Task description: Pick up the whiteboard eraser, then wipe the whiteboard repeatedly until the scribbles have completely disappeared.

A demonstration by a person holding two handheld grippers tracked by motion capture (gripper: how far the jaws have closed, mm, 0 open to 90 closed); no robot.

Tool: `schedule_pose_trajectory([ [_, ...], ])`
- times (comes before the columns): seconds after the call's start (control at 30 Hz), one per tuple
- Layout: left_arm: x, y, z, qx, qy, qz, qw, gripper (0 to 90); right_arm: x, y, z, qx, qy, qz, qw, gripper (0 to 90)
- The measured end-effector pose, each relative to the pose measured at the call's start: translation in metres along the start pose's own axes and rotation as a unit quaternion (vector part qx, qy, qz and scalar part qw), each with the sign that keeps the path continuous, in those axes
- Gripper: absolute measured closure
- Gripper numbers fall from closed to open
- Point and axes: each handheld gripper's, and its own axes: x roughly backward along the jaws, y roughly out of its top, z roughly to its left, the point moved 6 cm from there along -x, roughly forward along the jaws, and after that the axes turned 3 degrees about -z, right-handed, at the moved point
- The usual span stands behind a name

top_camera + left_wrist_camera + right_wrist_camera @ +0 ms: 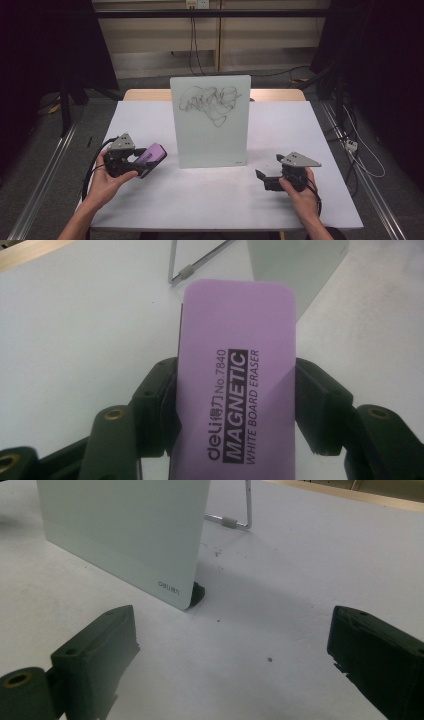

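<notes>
A big white counter (210, 200) holds a small whiteboard (210, 122). The board stands up near the middle of the counter, closer to the far edge, and its flat face looks toward the near edge. Black scribbles (212, 102) cover the top part of it. In the right gripper view a thin metal leg (240, 517) props the board up from behind.

The left gripper (131, 161) is near the left edge of the counter, held in the person's left hand (105, 182). Its jaws are squeezed onto the long sides of a purple eraser (237, 385). The eraser is a long block, and its long way runs straight out from the jaws, pointing toward the board. Its printed purple face is up.

The right gripper (264, 180) sits low over the counter toward the near right corner, in the right hand (300, 192). Its jaws are wide apart with nothing between them, and they point toward the board's bottom corner.
</notes>
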Motion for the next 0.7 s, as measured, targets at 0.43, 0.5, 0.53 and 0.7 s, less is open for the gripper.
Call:
schedule_pose_trajectory([
  [0.43,0.014,0.015,0.0,0.009,0.01,-0.045,0.9989,40.6,0.0,0.002,-0.007,-0.006,-0.011,-0.005,0.9999,5.7],
  [0.5,0.016,0.018,-0.002,0.007,0.004,-0.05,0.9987,40.7,-0.002,0.001,-0.007,-0.007,-0.013,-0.002,0.9999,5.7],
  [0.53,0.017,0.02,-0.004,0.006,0.002,-0.051,0.9987,40.7,-0.002,0.001,-0.008,-0.007,-0.013,-0.001,0.9999,5.7],
  [0.7,0.02,0.034,-0.014,-0.013,0.002,-0.061,0.998,40.7,0.0,0.001,-0.005,-0.003,-0.009,-0.003,1.0,5.7],
])
